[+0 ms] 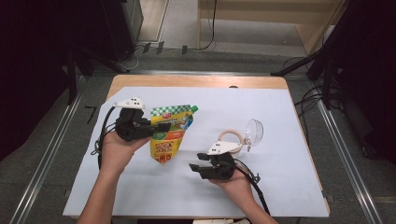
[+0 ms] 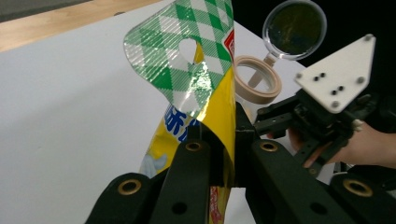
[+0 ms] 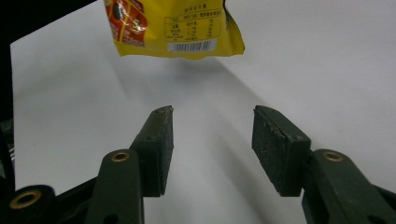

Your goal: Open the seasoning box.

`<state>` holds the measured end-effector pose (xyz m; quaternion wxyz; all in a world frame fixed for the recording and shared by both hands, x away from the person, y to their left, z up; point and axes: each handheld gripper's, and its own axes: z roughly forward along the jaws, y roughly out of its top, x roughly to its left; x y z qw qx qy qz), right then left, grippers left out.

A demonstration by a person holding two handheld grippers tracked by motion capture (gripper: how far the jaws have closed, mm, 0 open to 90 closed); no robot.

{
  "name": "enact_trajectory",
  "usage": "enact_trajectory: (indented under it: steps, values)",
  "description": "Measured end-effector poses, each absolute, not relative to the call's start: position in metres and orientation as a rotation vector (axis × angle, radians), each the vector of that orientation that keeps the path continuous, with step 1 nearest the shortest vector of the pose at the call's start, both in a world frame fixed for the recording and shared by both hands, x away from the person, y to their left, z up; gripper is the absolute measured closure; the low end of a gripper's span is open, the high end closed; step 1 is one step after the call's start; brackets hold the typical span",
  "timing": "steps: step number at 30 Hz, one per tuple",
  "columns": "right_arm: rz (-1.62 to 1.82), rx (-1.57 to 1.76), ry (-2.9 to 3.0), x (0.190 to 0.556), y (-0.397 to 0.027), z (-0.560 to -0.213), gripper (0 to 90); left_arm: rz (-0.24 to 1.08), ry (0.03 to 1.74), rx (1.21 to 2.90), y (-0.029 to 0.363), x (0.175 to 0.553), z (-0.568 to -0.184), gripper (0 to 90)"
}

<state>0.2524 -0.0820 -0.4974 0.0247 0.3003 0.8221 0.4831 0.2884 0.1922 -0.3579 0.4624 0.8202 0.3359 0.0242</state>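
Pouch (image 1: 170,130), yellow, green-checked top: pinched upright by left gripper (image 1: 161,127), lifted clear of sheet (image 1: 280,140). Right gripper (image 1: 197,167): jaws wide, empty, aimed toward pouch base, likely to grasp it.

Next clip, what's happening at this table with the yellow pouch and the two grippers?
A person works at a table covered with a white sheet, a gripper in each hand. The left gripper is clamped on a yellow pouch with a green checked top, holding it up off the sheet. The right gripper is open and holds nothing, its jaws aimed toward the pouch's lower end. Behind it sits a jar with a beige rim, its clear lid flipped open.
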Motion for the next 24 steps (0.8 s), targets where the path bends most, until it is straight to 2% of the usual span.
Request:
enact_trajectory:
  steps: [4,12,17,20,24]
  values:
    - [1.477,0.957,2.535,0.254,-0.079,-0.502,53.6,0.037,0.799,2.018,0.185,0.286,-0.354,89.6]
    - [1.443,0.969,2.49,0.255,-0.077,-0.509,77.2,-0.002,0.741,2.019,0.17,0.278,-0.346,89.6]
    - [1.455,1.025,2.477,0.256,-0.076,-0.516,83.3,-0.028,0.689,2.009,0.159,0.269,-0.338,89.5]
    - [1.453,1.005,2.445,0.255,-0.076,-0.518,90.0,-0.05,0.656,2.006,0.154,0.265,-0.333,89.5]
    - [1.491,0.993,2.423,0.254,-0.077,-0.519,89.5,-0.096,0.635,1.991,0.147,0.262,-0.332,89.5]
